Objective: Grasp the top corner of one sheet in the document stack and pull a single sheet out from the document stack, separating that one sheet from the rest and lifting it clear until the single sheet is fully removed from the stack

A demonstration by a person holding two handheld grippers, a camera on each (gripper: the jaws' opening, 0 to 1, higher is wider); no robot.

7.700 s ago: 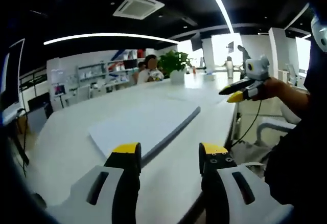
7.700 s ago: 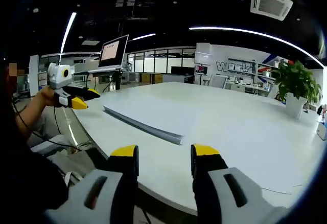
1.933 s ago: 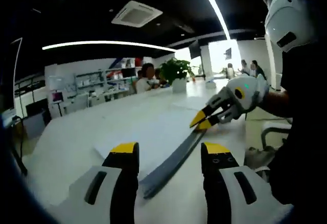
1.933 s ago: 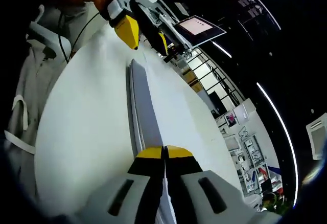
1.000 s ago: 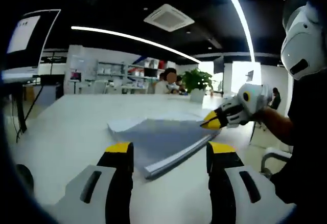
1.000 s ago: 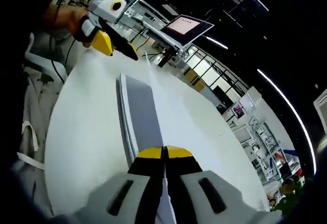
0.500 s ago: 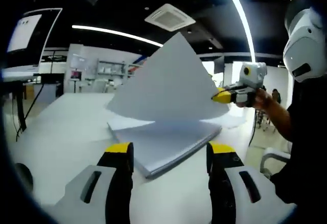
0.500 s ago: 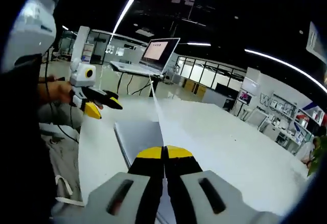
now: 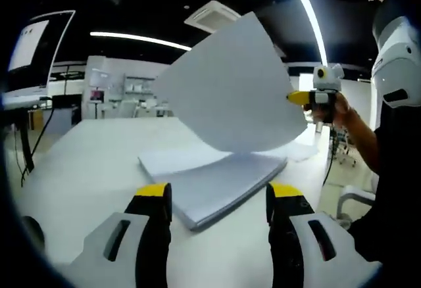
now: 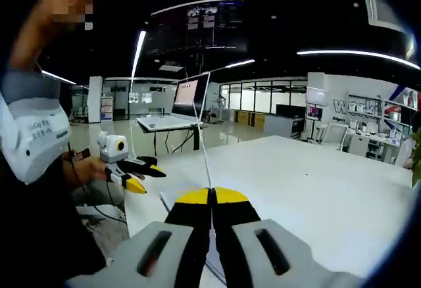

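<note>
Sheet [image 9: 227, 91] hangs from my right gripper [image 9: 297, 96], whose jaws are pressed together on its top corner at 3 o'clock in the left gripper view. From that pinch the sheet fans out toward 9 o'clock, its long axis running roughly from 1 o'clock down to 7 o'clock, its free corner pointing up near 12. Its lower curved edge sits just above the stack [image 9: 210, 186], or perhaps touches it; I cannot tell which.

Stack lies flat on the table [image 9: 72, 169], its long axis from 10 o'clock to 4 o'clock, near corner pointing at my left gripper [image 9: 217, 199]. That gripper hovers wide and empty, just short of the stack, and is the nearer of the 2 to it.

In the right gripper view the sheet [image 10: 203, 150] shows edge-on as a thin line rising to 12 o'clock from my closed jaws.

Judgement: the sheet is almost free; the remaining move is a lift straight away from the stack.
</note>
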